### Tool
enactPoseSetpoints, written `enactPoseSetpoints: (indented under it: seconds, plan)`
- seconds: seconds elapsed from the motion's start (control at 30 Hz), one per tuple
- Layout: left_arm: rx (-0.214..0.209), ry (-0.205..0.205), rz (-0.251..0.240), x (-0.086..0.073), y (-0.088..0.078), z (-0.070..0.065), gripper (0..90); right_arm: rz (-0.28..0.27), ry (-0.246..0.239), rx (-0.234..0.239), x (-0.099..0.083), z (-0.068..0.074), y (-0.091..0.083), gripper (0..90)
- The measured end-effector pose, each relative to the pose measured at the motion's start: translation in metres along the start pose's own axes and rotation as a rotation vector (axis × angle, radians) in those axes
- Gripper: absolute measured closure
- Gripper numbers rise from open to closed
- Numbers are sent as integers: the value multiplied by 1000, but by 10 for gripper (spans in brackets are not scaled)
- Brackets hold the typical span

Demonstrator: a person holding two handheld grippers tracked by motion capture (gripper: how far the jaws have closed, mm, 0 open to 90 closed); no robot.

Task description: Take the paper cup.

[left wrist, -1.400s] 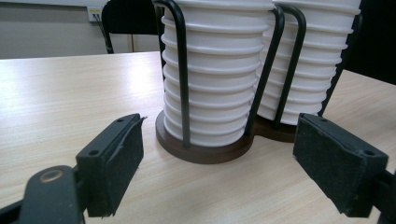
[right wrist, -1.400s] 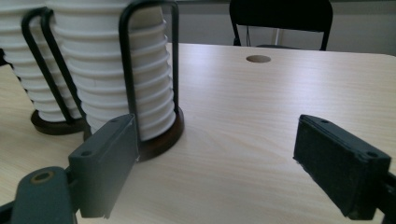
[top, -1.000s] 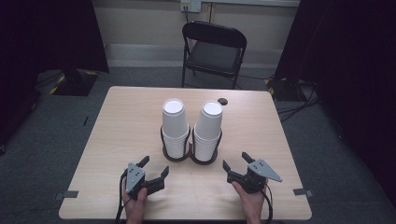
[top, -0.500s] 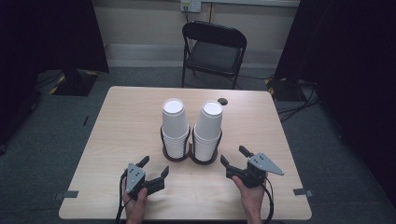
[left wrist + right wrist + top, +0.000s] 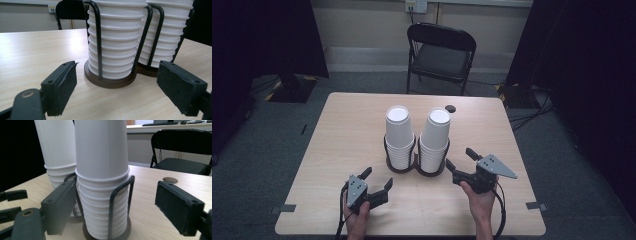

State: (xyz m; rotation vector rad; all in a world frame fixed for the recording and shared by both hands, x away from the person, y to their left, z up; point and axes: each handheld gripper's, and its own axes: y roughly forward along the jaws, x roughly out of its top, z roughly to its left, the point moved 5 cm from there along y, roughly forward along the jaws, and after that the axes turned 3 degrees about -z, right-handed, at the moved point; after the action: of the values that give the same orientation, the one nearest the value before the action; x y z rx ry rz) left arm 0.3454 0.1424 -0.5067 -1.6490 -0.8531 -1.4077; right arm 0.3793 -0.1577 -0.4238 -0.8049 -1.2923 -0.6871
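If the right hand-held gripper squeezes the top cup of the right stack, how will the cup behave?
The top cup looks thin and paper-like, so probably light and easily dented. Nested on the right stack, it may drag the next cup. The stack leans slightly, so it might tip.

Pale wooden table [image 5: 352, 125], black folding chair [image 5: 439, 55] behind it, grey carpet floor [image 5: 267, 145], beige wall [image 5: 362, 22], dark curtains [image 5: 582, 50]

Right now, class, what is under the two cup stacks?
Each cup stack stands upside down in a black wire holder on a dark round base on the table. Whatever lies inside the cups is hidden.
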Motion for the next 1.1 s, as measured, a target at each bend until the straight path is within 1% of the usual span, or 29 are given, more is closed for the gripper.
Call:
enactPoseSetpoints:
  seconds: [0.17,0.57,0.7,0.73,0.8,0.83,0.87,0.97,1.07,1.1]
  plan:
    - [0,-5,-3,0,0,0,162,-17,-6,15,11,4,4,141]
    - [1,0,-1,0,0,0,163,-32,-17,42,34,5,15,136]
    - [0,1,-1,0,0,0,163,-30,-24,50,39,6,18,138]
    - [-1,2,0,0,0,0,164,-38,-23,56,41,6,19,139]
    - [3,-5,-1,0,0,0,164,-36,-24,62,43,6,21,138]
    - [1,1,0,0,0,0,164,-36,-24,62,45,6,21,135]
    - [0,-5,-3,0,0,0,164,-37,-20,65,46,6,22,135]
    - [1,0,0,0,0,0,165,-39,-21,72,51,6,25,132]
    - [-1,-7,-1,0,0,0,164,-45,-23,79,55,7,28,132]
    - [-3,-1,0,0,0,0,164,-47,-22,80,57,7,29,132]
